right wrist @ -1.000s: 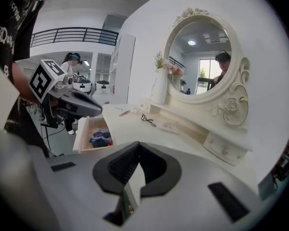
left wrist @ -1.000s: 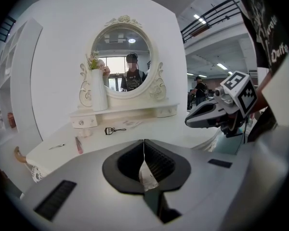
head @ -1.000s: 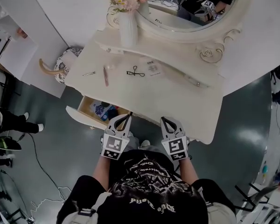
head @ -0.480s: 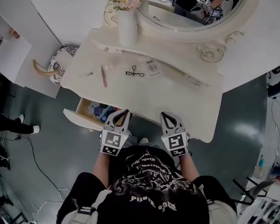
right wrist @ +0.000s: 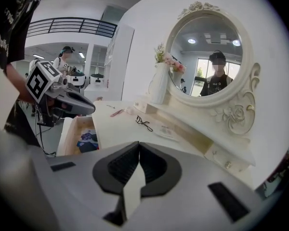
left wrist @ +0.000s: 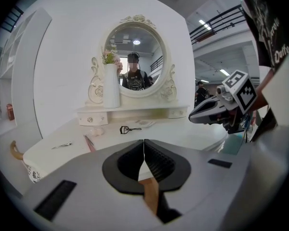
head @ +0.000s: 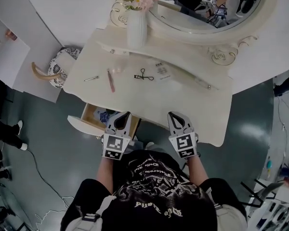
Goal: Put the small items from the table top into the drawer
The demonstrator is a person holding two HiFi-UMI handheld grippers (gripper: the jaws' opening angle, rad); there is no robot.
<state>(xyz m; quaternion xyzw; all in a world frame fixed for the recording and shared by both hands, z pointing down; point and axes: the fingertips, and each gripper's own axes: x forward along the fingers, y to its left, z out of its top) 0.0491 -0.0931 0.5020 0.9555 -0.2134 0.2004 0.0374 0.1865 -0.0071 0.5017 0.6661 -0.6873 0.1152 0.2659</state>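
I found the left tongs (head: 124,114) pressed together, empty, at the front edge of the table (head: 192,109) | right tongs (head: 175,115) likewise | eyelash curler (head: 143,75), pink stick (head: 110,80) and hair clip (head: 91,78) lay on the table top, well apart from both | drawer (head: 89,117) stood open.

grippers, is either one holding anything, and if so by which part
Nothing is held. The left gripper and the right gripper are both shut, jaws together with nothing between them.
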